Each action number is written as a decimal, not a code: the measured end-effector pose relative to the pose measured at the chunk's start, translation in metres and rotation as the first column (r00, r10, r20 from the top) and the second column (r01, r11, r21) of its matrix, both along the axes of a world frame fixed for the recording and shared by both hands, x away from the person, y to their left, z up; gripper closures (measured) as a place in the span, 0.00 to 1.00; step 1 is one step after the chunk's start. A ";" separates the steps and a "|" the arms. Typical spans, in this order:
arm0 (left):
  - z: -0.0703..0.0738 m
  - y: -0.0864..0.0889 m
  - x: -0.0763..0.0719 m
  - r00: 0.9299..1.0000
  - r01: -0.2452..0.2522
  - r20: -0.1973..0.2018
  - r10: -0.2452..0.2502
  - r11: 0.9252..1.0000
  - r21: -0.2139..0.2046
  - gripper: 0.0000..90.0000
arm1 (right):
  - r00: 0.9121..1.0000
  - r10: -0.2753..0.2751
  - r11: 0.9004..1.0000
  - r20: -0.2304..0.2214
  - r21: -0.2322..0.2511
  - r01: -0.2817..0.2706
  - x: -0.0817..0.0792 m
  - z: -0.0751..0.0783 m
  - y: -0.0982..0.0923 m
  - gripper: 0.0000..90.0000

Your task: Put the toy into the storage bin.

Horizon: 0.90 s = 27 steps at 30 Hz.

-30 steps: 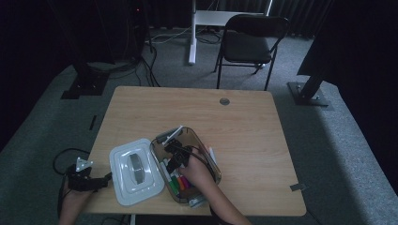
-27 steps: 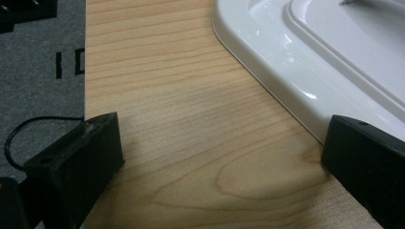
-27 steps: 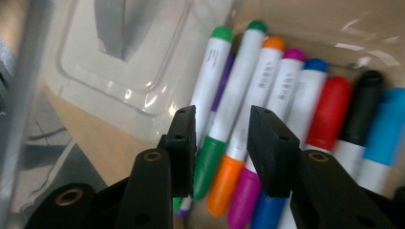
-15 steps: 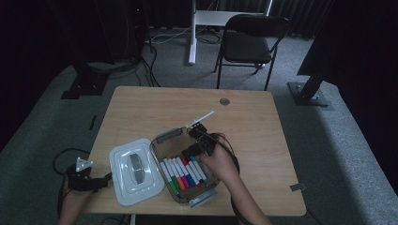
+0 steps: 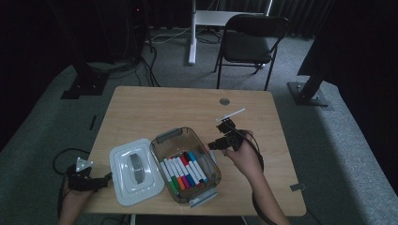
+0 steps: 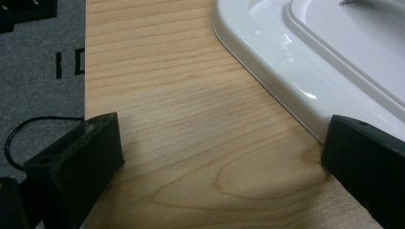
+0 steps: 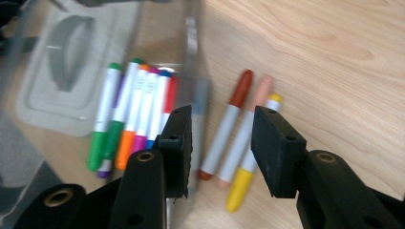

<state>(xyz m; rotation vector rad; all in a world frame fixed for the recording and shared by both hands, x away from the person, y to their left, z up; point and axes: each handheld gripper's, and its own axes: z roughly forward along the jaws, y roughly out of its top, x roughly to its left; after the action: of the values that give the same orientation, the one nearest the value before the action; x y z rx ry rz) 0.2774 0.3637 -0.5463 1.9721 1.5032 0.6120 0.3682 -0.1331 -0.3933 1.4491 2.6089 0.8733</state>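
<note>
At the left edge of the table (image 5: 141,108), our left gripper (image 5: 84,180) rested low with its jaws spread wide and nothing between them; in the left gripper view one jaw sat over bare wood and the other just beside the rim of the white lid (image 6: 305,62). In the high view that lid (image 5: 135,169) lay flat on the table, touching the left wall of the clear plastic box (image 5: 185,164).

Inside the box, the markers (image 5: 184,171) lay side by side in a row, caps of green, orange, red, blue and other colours pointing roughly the same way.

Just right of the box, our right gripper (image 5: 224,140) hung above the table in the person's hand, angled towards the box. In the right gripper view its jaws (image 7: 220,143) stood partly apart with no marker gripped; they had just been opening. Beneath them three markers, brown, peach and yellow (image 7: 246,143), lay on the wood beside the box wall.
</note>
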 end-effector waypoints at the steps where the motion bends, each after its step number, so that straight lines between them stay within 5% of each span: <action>1: 0.000 0.000 0.000 1.000 0.000 0.000 0.000 1.000 0.001 0.01 | 1.000 -0.010 1.000 -0.005 -0.002 0.010 0.001 -0.004 -0.003 0.66; 16: 0.000 0.000 0.000 1.000 0.000 -0.001 0.000 1.000 -0.001 0.01 | 0.988 -0.060 0.998 -0.141 -0.043 0.054 0.017 -0.078 -0.017 0.75; 17: 0.000 0.000 0.000 1.000 0.000 -0.001 0.000 1.000 -0.001 0.01 | 0.984 -0.061 0.996 -0.165 -0.070 0.050 0.019 -0.092 -0.014 0.76; 21: 0.000 0.000 0.000 1.000 0.000 -0.001 0.000 1.000 -0.001 0.01 | 0.981 -0.064 0.995 -0.185 -0.081 0.049 0.022 -0.108 -0.010 0.75; 23: 0.000 0.000 0.000 1.000 0.000 -0.001 0.000 1.000 -0.001 0.01 | 0.981 -0.070 0.997 -0.182 -0.057 0.060 0.024 -0.109 -0.009 0.75; 27: 0.000 0.000 0.000 1.000 0.000 -0.001 0.000 1.000 -0.001 0.01 | 0.983 -0.066 0.995 -0.173 -0.086 0.052 0.024 -0.110 -0.005 0.75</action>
<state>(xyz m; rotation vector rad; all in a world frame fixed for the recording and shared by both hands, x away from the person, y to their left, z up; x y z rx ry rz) 0.2773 0.3637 -0.5464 1.9717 1.5041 0.6106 0.3925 -0.1377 -0.5036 1.6427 2.6710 0.6531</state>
